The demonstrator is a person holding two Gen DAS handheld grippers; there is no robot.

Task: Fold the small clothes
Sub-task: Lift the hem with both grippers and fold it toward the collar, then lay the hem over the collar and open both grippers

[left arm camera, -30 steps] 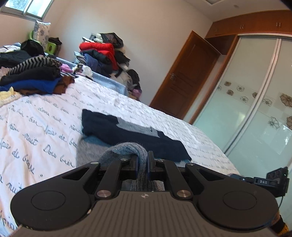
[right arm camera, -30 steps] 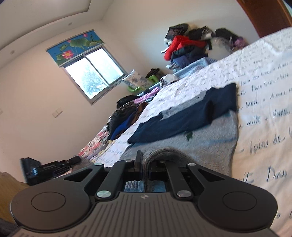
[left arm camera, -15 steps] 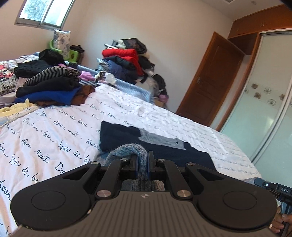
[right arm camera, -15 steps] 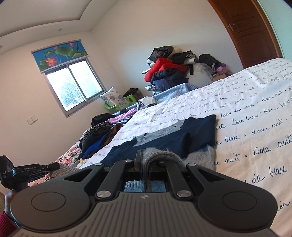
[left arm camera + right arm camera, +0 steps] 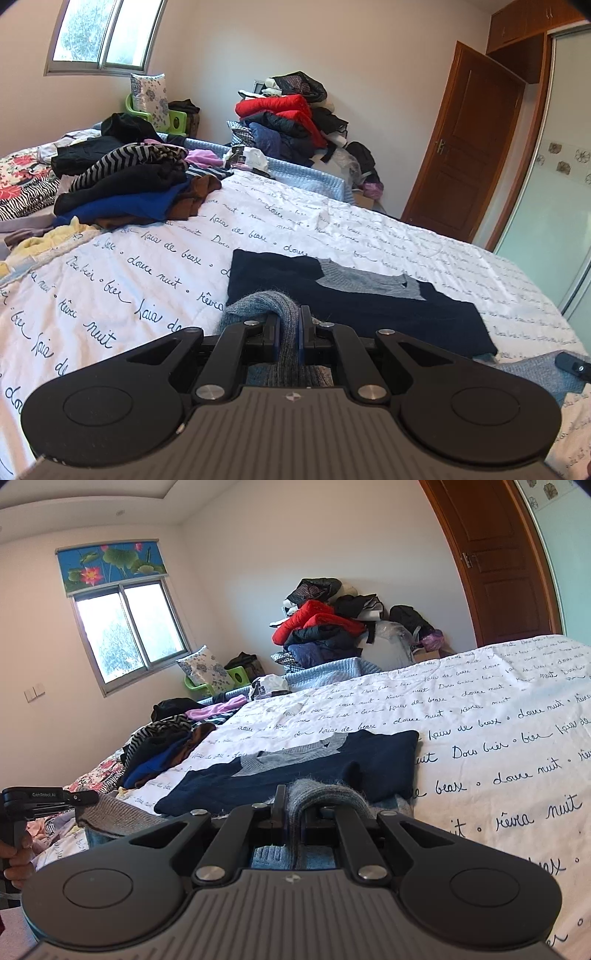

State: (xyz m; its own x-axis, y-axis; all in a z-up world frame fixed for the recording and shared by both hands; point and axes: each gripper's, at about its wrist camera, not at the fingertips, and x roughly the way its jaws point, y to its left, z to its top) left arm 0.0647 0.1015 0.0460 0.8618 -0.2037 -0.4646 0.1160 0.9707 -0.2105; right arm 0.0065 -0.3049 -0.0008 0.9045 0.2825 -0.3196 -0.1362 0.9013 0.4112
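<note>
A grey and navy knit sweater (image 5: 354, 302) lies on the white bedspread (image 5: 147, 266), its navy sleeves folded across the grey body. My left gripper (image 5: 289, 332) is shut on a fold of the sweater's grey hem, which humps up over the fingertips. In the right wrist view the same sweater (image 5: 314, 764) spreads ahead, and my right gripper (image 5: 293, 814) is shut on another bunch of the grey hem. The other gripper (image 5: 40, 801) shows at the left edge of that view, held by a hand (image 5: 16, 860). The hem below both grips is hidden.
A stack of folded dark, striped and blue clothes (image 5: 125, 184) sits at the bed's left side. A tall heap of jackets (image 5: 291, 118) stands against the far wall. A wooden door (image 5: 465, 147) and a sliding wardrobe (image 5: 554, 192) are to the right.
Both views have swung to show the bed more level and the window side of the room. Both grippers have stayed shut on the grey hem, with the sweater now looking closer and flatter ahead.
</note>
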